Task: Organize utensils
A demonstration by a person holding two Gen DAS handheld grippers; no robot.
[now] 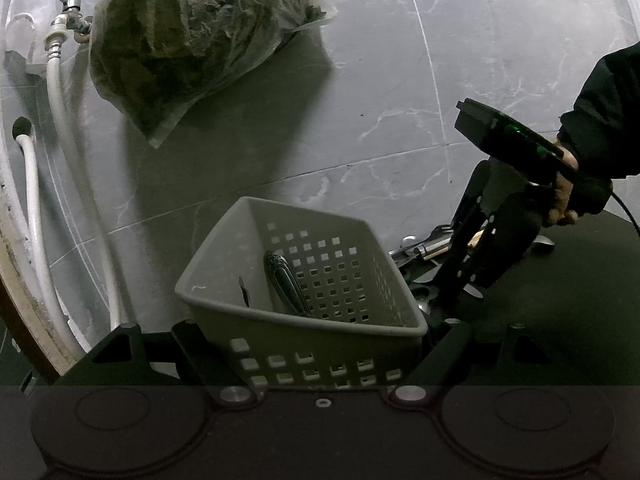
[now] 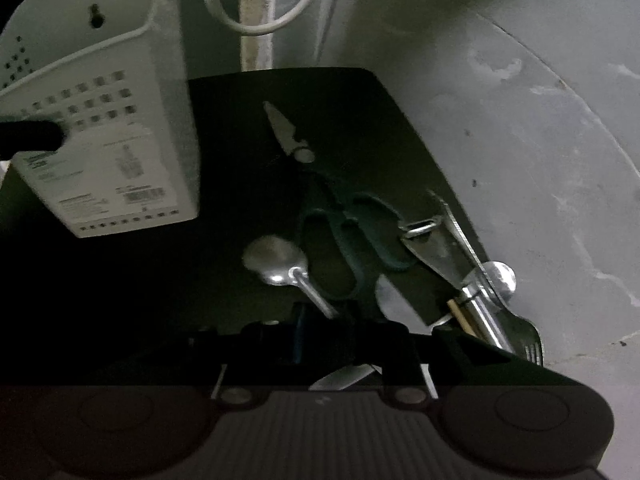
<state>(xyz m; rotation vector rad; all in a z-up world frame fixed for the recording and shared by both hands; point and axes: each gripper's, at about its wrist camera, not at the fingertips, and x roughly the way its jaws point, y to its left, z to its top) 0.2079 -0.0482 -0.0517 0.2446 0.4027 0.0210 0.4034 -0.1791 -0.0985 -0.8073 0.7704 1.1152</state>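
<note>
Left wrist: basket (image 1: 304,344) with knife handle (image 1: 286,282)

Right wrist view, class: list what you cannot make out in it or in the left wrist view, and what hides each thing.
- Right wrist view: the silver spoon's handle end, hidden behind the right gripper's body.
- Right wrist view: the label print on the white perforated plastic basket, blurred.
- Left wrist view: the working end of the dark ornate-handled utensil, hidden by the basket's near wall.

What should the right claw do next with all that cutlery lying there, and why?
Probably close on the spoon handle. The right claw hangs just over it on the dark mat, nothing visibly gripped, while the left claw holds the white basket tilted open nearby, with one utensil already inside.
</note>
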